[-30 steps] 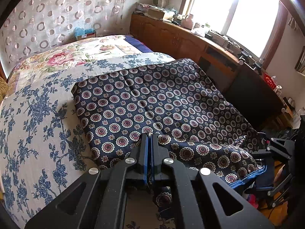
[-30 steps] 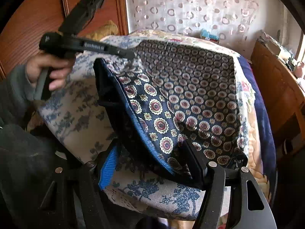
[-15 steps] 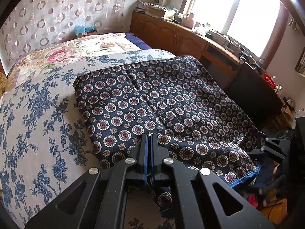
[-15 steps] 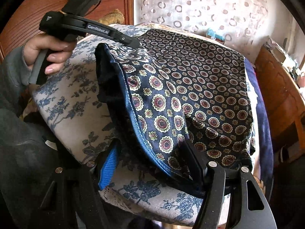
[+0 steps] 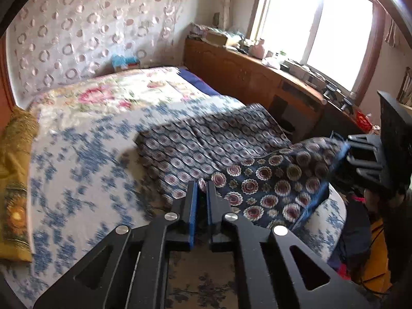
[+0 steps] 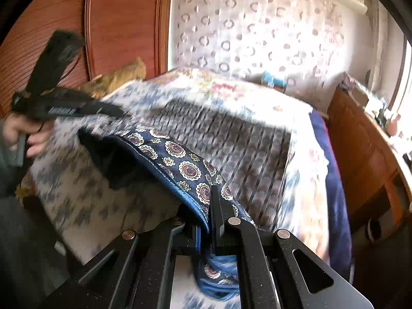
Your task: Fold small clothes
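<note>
Both tongs, left (image 5: 202, 188) and right (image 6: 209, 206), are clamped on the soft, light garment (image 5: 270, 177) at its blue hem, above the bed (image 5: 85, 154).

We held the left claw (image 5: 202, 195) pinched nearly closed, and the right claw (image 6: 209, 219) clamped tight, both raised.

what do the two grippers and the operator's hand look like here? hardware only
Both grippers, left gripper and right gripper: matte black angular linkages with cut-outs, silver round pivot pins, blue-lined fingers. White lettering on the left one's side, blurred. Bare hand on its grey handle, dark grey sleeve.
</note>
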Demonstrator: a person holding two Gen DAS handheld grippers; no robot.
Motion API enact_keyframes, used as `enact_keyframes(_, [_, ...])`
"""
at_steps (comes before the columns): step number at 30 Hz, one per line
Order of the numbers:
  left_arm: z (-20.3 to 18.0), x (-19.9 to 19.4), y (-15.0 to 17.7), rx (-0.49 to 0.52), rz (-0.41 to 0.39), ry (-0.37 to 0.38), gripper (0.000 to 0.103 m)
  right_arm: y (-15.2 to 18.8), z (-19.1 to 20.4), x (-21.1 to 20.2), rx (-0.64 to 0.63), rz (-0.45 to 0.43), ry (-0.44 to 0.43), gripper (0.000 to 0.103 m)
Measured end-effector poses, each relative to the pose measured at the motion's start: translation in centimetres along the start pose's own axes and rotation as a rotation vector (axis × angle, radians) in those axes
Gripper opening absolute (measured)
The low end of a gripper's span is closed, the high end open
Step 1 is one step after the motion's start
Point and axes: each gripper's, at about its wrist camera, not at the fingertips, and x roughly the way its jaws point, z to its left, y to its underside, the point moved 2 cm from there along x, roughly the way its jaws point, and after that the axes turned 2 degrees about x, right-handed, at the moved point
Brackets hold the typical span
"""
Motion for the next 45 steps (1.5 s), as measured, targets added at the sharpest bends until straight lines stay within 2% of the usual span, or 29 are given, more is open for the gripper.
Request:
enact_keyframes(1, [0.3,-0.2,-0.2,0.004,-0.012,-0.017,0.014,-0.7,-0.2,0.4,-0.005,-0.008,0.003,0.005])
enact_keyframes(3, [1.1,-0.6,-0.7,0.002,-0.037,-0.032,0.033,-1.8,-0.5,1.3,-0.006,-0.017,-0.004,0.005])
enact_keyframes(4, [1.7,-0.7,-0.9,-0.006,-0.044,-0.036,0.038,-2.3,-0.7,1.8,-0.008,-0.020,-0.007,0.005])
enact_keyframes(7, [3.4,-0.6,-1.8,-0.022,-0.053,-0.030,0.043,-3.4,-1.0,3.5,-0.013,-0.018,-0.022,0.005])
enact_keyframes(9, [4.2,-0.3,-2.3,-0.020,-0.051,-0.035,0.058,-4.1,-1.4,4.9,-0.020,-0.013,-0.030,0.005])
enact_keyframes(12, [5.0,0.3,-2.8,-0.023,-0.056,-0.034,0.074,-5.2,-2.3,7.3,-0.008,0.009,-0.060,0.005])
enact_keyframes(19, [6.8,2.6,-3.1,-0.035,-0.029,-0.068,0.075,-6.8,-3.9,12.0,0.020,0.053,-0.088,0.005])
enact_keyframes(25, [7.5,4.8,-2.4,-0.047,0.023,-0.059,0.075,-8.3,-4.9,14.2,0.048,0.061,-0.075,0.026])
enact_keyframes(27, [7.7,5.2,-2.4,-0.052,0.030,-0.051,0.075,-8.9,-5.3,15.0,0.062,0.057,-0.047,0.039])
enact_keyframes(28, [7.8,5.3,-2.5,-0.054,0.031,-0.049,0.075,-9.2,-5.4,15.1,0.063,0.049,-0.030,0.041])
enact_keyframes(33, [7.8,5.7,-3.2,-0.058,0.031,-0.016,0.075,-9.8,-6.6,12.8,0.122,-0.013,0.018,0.056])
enact_keyframes(39, [7.5,5.7,-4.2,-0.046,0.008,0.009,0.075,-7.3,-8.3,9.2,0.217,-0.042,0.072,0.064])
enact_keyframes(45, [7.7,8.7,-4.5,-0.022,0.067,0.000,0.075,-2.9,-9.2,9.1,0.283,0.070,0.102,0.064])
